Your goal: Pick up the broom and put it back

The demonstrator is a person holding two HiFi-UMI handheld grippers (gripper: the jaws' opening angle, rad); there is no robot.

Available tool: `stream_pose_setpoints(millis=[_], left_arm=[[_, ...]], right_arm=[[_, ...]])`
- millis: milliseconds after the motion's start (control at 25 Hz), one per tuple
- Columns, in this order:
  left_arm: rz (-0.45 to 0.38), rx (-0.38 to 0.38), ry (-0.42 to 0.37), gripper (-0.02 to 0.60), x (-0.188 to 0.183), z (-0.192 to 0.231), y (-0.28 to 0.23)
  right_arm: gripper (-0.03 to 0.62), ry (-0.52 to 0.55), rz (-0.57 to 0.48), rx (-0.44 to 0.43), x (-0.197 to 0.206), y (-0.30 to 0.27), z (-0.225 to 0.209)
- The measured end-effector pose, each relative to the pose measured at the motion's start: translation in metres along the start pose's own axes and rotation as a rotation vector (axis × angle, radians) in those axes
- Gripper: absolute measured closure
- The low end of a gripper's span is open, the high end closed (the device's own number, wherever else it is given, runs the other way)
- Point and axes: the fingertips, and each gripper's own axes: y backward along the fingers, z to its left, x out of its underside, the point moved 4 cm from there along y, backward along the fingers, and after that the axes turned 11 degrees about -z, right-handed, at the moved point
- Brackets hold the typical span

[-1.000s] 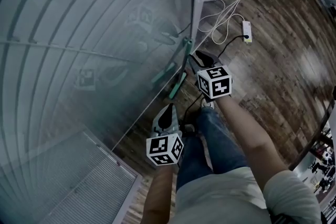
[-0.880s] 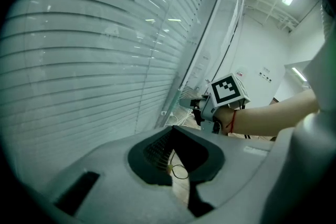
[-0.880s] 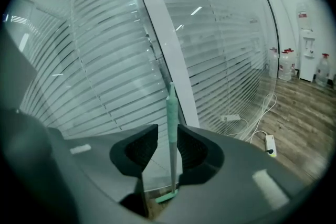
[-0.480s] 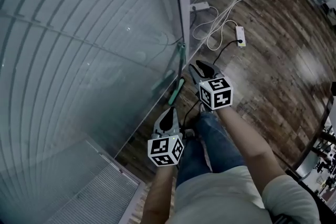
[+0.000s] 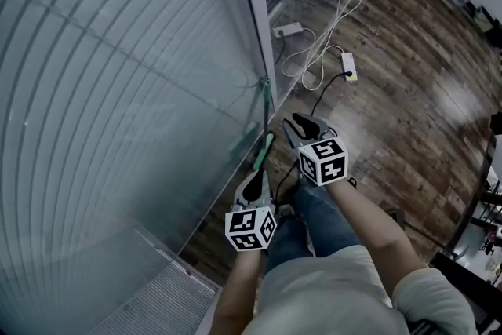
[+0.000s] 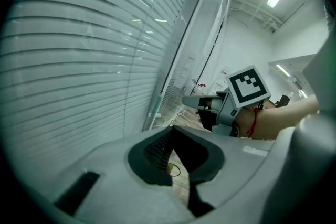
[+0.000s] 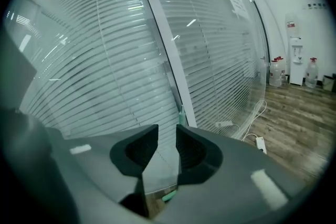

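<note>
A green broom stands leaning against the glass wall, beside its white frame post. The broom's handle top shows just above my right jaws, and a green bit of it shows low in the gap between them. My right gripper hangs to the right of the broom, apart from it. Its jaws are open with only glass seen between them. My left gripper is lower and nearer me, its tips together with nothing in them. In the left gripper view the right gripper points at the glass.
A white power strip with looped cable lies on the wooden floor; a second strip sits by the wall. Water bottles stand at the far wall. The person's jeans leg is below the grippers.
Both grippers have risen, the right one more, and the right one now sits farther from the broom. The head view has swung to show more floor beyond. The broom has stayed against the glass.
</note>
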Motion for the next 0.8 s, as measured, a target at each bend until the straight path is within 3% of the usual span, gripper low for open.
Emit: stream_pose_setpoints(millis=[600, 800], left_arm=[[0.024, 0.099, -0.037, 0.574, -0.005, -0.032, 0.040], [0.024, 0.128, -0.044, 0.574, -0.009, -0.040, 0.051]], right_arm=[[0.493, -0.050, -0.077, 0.035, -0.018, 0.094, 0.040], [0.496, -0.017, -0.086, 0.017, -0.021, 0.120, 0.054]])
